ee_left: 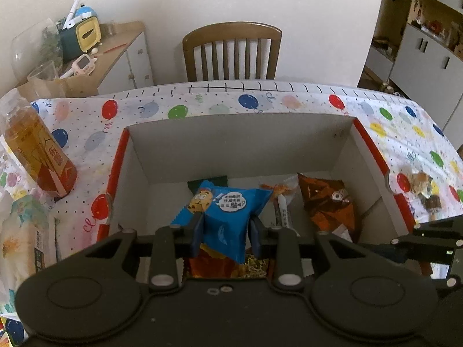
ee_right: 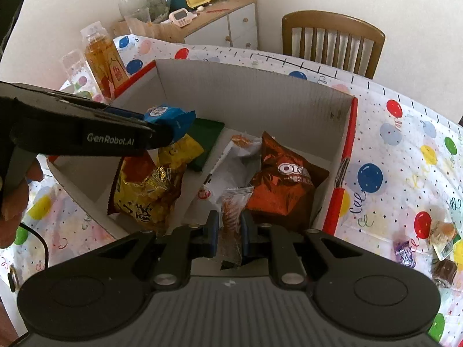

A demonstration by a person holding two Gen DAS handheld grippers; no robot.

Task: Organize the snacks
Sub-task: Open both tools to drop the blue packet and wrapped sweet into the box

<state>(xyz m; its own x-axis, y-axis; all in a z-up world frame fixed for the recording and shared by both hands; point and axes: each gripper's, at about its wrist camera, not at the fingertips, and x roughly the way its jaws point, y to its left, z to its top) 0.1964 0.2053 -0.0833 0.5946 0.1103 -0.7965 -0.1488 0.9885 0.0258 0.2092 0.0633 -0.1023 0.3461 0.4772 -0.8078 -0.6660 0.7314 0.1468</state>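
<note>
My left gripper (ee_left: pixel 225 228) is shut on a blue cookie packet (ee_left: pixel 224 211) and holds it above the open cardboard box (ee_left: pixel 240 144). From the right wrist view the same blue packet (ee_right: pixel 170 118) hangs over the box's left side, in the left gripper (ee_right: pixel 157 130). My right gripper (ee_right: pixel 229 227) is shut on a thin orange snack sachet (ee_right: pixel 233 214), held over the near part of the box (ee_right: pixel 254 86). Inside lie a brown Oreo bag (ee_right: pixel 285 185), a yellow snack bag (ee_right: pixel 153 190), a dark green packet (ee_right: pixel 207 141) and white wrappers (ee_right: pixel 231 162).
A tea bottle (ee_left: pixel 37 156) stands left of the box on the balloon-print tablecloth (ee_left: pixel 405 133). Loose candies (ee_right: pixel 434 248) lie on the cloth to the box's right. A wooden chair (ee_left: pixel 231 49) and a cluttered sideboard (ee_left: pixel 115 49) stand behind the table. A hand (ee_right: pixel 14 202) holds the left gripper.
</note>
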